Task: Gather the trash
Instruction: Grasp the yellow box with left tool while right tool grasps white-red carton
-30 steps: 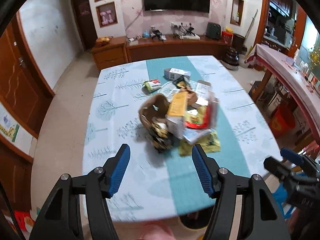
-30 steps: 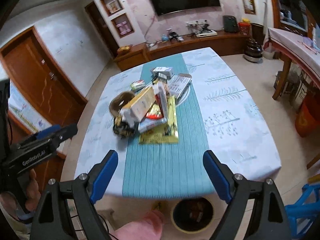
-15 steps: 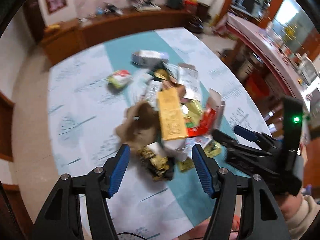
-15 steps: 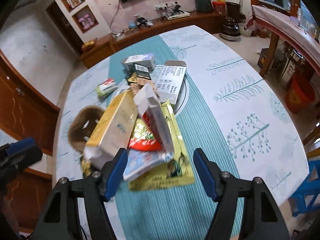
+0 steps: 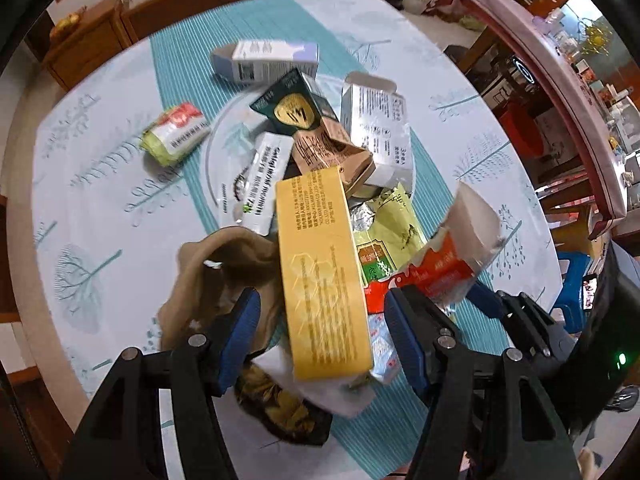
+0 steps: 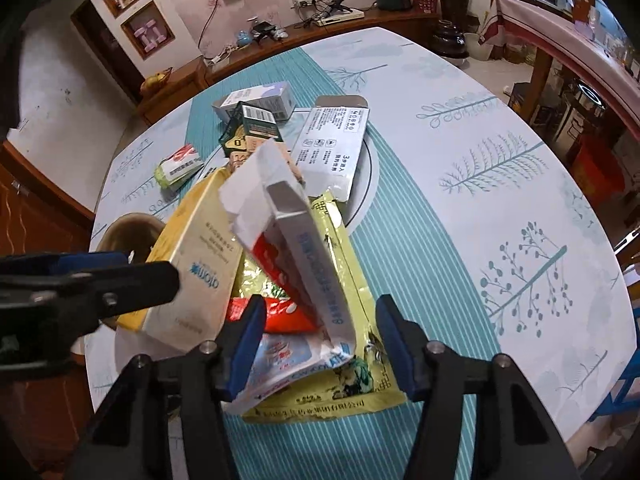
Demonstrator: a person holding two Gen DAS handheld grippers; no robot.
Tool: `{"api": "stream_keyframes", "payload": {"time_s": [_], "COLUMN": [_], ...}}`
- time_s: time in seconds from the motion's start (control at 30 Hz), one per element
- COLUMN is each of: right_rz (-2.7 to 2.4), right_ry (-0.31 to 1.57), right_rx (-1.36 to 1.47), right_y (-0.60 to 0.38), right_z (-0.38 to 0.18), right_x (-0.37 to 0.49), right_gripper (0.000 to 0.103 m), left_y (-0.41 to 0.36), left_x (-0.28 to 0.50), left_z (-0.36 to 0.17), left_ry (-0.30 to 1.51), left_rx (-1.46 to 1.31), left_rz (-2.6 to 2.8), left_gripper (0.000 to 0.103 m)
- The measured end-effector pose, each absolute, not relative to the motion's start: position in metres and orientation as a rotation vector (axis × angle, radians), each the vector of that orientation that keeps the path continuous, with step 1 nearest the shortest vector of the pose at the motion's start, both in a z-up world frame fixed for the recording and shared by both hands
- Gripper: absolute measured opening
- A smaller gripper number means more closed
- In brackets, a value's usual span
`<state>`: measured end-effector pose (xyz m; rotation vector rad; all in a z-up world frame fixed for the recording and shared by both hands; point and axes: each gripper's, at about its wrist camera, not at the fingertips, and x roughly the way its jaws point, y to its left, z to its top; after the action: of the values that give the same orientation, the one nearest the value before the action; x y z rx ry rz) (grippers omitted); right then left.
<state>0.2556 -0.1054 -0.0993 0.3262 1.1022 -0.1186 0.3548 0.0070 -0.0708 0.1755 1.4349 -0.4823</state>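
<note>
A heap of trash lies mid-table. A long yellow box (image 5: 322,268) tops it, also in the right wrist view (image 6: 196,256). A torn red-and-white carton (image 5: 444,256) leans beside it, also in the right wrist view (image 6: 296,248). A brown crumpled bag (image 5: 216,276) and a dark wrapper (image 5: 280,412) lie to the left. A gold-green foil pouch (image 6: 352,320) lies underneath. My left gripper (image 5: 320,332) is open, its jaws astride the yellow box's near end. My right gripper (image 6: 320,332) is open, its jaws astride the torn carton and pouch.
Farther back lie a white leaflet box (image 6: 332,140), a grey-lilac box (image 5: 272,60), a dark green box (image 5: 292,104), a kraft carton (image 5: 328,148) and a green-red packet (image 5: 176,132), around a glass turntable (image 6: 370,172). The tablecloth (image 6: 500,200) spreads right. A wooden sideboard (image 6: 280,52) stands behind.
Both grippers have moved forward and down from the table's near edge onto the heap. The jaw openings have narrowed slightly. The trash has not moved.
</note>
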Motion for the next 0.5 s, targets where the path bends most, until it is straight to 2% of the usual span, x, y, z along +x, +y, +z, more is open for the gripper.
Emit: {"api": "stream_keyframes", "payload": {"time_s": [0.03,0.07,0.1,0.23,0.3,0.5], "right_rz": [-0.114,-0.112,-0.107,-0.101,-0.090,-0.113], "right_ry": [1.101,1.104,1.106,1.082,1.055,1.004], "right_rx": [0.329,0.330,0.335,0.341,0.347,0.385], "right_y": [-0.106,-0.106,-0.106,-0.107,-0.107,-0.119], "right_z": [-0.101,-0.102,-0.104,-0.103,-0.098,-0.076], "right_x": [0.257,0.258,0.259,0.260,0.254,0.236], "right_gripper": [0.043,0.036,0.029,0.025,0.017,0.017], "left_y": [0.006,0.005,0.003,0.006,0.009,0.024], "left_x": [0.356,0.358,0.359,0.362,0.361,0.356], "left_z": [-0.074,-0.079,-0.083,-0.087,-0.081,-0.055], "left_ry": [1.446,1.461,1.475,1.465,1.444,1.406], "left_rx": [0.171,0.167,0.165,0.139,0.137,0.095], "left_rz": [-0.483,-0.483,-0.483,-0.488,-0.495,-0.523], "left_gripper": [0.062,0.056,0.039,0.039,0.038,0.038]}}
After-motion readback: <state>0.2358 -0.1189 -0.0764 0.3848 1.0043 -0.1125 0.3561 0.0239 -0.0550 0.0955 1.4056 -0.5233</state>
